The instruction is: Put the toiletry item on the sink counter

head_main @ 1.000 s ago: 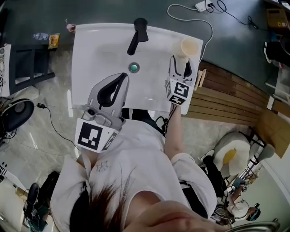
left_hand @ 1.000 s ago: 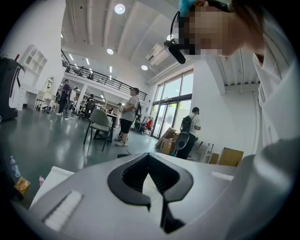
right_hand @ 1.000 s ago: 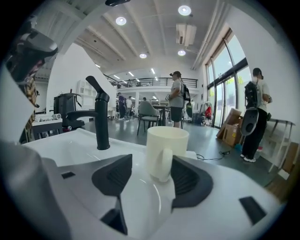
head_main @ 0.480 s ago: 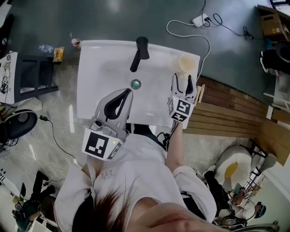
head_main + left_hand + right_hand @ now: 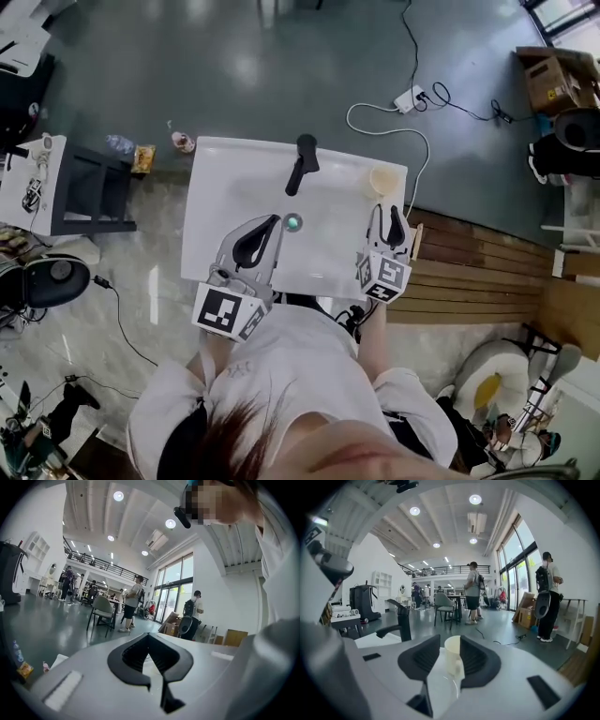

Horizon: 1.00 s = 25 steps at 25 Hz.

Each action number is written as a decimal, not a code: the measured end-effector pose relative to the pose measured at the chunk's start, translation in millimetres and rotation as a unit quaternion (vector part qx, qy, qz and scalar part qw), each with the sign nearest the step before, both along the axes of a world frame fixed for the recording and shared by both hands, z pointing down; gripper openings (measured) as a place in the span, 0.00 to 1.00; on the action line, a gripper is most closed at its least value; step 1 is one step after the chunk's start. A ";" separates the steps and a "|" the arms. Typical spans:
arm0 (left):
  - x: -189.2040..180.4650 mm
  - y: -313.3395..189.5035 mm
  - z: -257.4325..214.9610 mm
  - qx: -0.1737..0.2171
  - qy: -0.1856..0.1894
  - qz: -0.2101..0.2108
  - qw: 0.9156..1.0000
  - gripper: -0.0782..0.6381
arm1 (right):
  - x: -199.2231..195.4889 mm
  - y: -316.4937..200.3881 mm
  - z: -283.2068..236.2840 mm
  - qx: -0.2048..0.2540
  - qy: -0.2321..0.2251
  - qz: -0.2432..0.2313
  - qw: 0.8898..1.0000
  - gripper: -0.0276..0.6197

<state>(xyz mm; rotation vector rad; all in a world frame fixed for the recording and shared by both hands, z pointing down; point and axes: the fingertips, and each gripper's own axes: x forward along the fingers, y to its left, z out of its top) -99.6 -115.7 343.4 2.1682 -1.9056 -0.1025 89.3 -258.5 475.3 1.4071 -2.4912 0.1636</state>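
- Your right gripper (image 5: 386, 216) has drawn back from the cup (image 5: 382, 178) since the earlier frame, when its tips reached right up to it. The sink also looks smaller and farther off than it did.
- The right gripper's jaws have just been closing. They stand partly apart with nothing between the pads. In the right gripper view the cup lines up with the gap, but the head view shows it ahead of the tips, not touching them.
- The cup stands upright on the sink counter (image 5: 211, 169), at the back right corner, well to the right of the faucet (image 5: 302, 161). It sits there on its own, so the placing looks done.
- You hold the right gripper pointed at the cup, probably because you have only just let go and are clearing straight backward.
- Your left gripper (image 5: 272, 225) hangs over the basin just beside the drain (image 5: 292, 223). Its jaw tips meet and it holds nothing. It has no part in this step, so it probably waits there out of the way.
- Count: one cup, one faucet, one drain, and two grippers, neither of them carrying anything.
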 end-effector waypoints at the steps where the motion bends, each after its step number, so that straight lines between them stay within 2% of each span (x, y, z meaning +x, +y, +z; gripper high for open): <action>1: -1.7 0.3 -1.5 0.002 0.000 -0.001 1.000 0.12 | -0.8 1.3 -6.4 0.004 -0.004 0.000 1.000 0.24; 4: -6.3 3.2 -6.8 0.007 -0.002 -0.007 1.000 0.12 | -3.5 7.3 -24.2 0.012 -0.019 -0.001 1.000 0.15; 7: -10.0 5.6 -12.2 0.014 -0.006 -0.012 1.000 0.12 | -5.4 13.3 -40.7 0.020 -0.030 -0.007 0.999 0.10; 14: -16.3 14.5 -20.4 0.023 -0.014 -0.013 1.000 0.12 | -7.8 32.1 -79.1 0.032 -0.050 -0.023 0.998 0.06; 25: -25.4 26.9 -38.7 0.041 -0.016 -0.010 0.999 0.12 | -24.0 63.0 -138.6 0.054 -0.085 -0.056 0.993 0.06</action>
